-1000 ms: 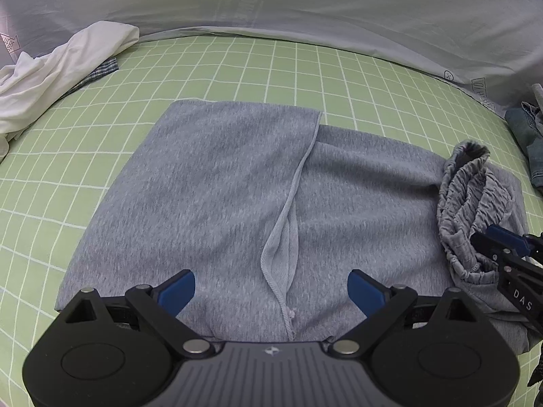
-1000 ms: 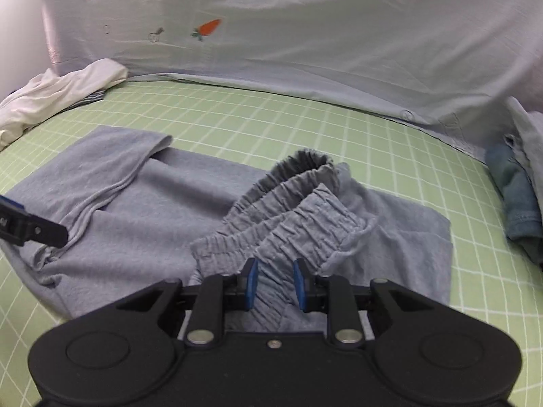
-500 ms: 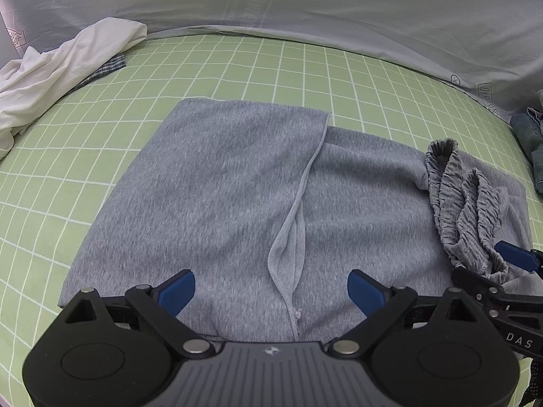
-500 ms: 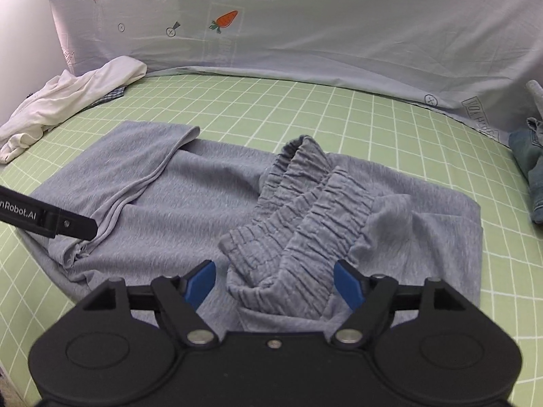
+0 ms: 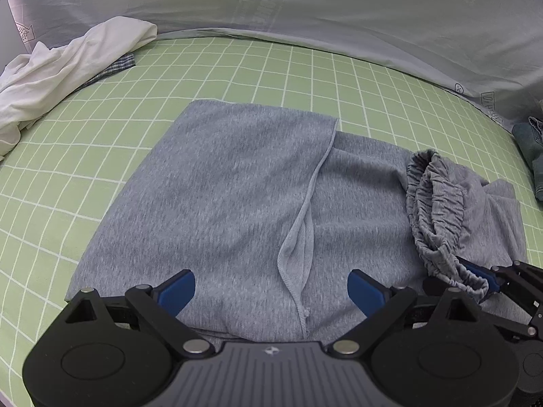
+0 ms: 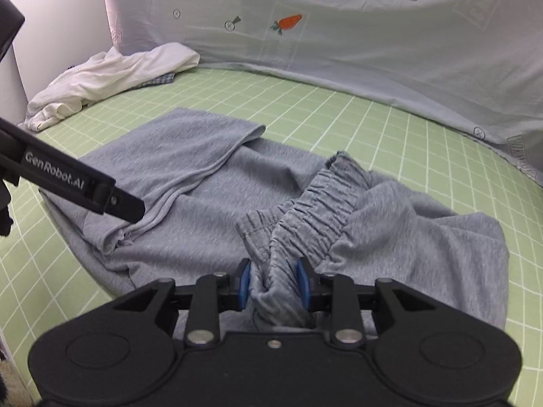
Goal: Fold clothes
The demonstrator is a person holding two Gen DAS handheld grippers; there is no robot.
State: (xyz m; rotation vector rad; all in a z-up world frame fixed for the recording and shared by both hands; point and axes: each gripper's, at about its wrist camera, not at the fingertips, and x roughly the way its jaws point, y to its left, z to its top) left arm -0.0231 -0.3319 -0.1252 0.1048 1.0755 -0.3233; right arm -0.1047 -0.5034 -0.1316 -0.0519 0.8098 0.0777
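Observation:
Grey sweatpants (image 5: 230, 196) lie folded on the green checked sheet (image 5: 237, 74), one leg laid over the other. Their gathered elastic waistband (image 5: 437, 203) is bunched up at the right. My left gripper (image 5: 271, 291) hovers open over the garment's near edge, with a hem ridge running between its fingers and no pad touching it. My right gripper (image 6: 273, 281) is closing, and its blue pads squeeze a bunched near end of the waistband (image 6: 319, 203). In the left wrist view the right gripper (image 5: 488, 278) shows at the lower right, on that waistband end.
A crumpled white garment (image 5: 68, 64) lies over a plaid cloth at the far left. Denim clothing (image 5: 532, 149) sits at the right edge. A pale blue sheet with a carrot print (image 5: 339, 17) rises behind the bed. One left gripper finger (image 6: 85, 186) reaches in from the left.
The right gripper let go of the waistband, opened wide, shifted along the near edge and closed again on the waistband's near end. The waistband has sunk lower. The left gripper has kept still.

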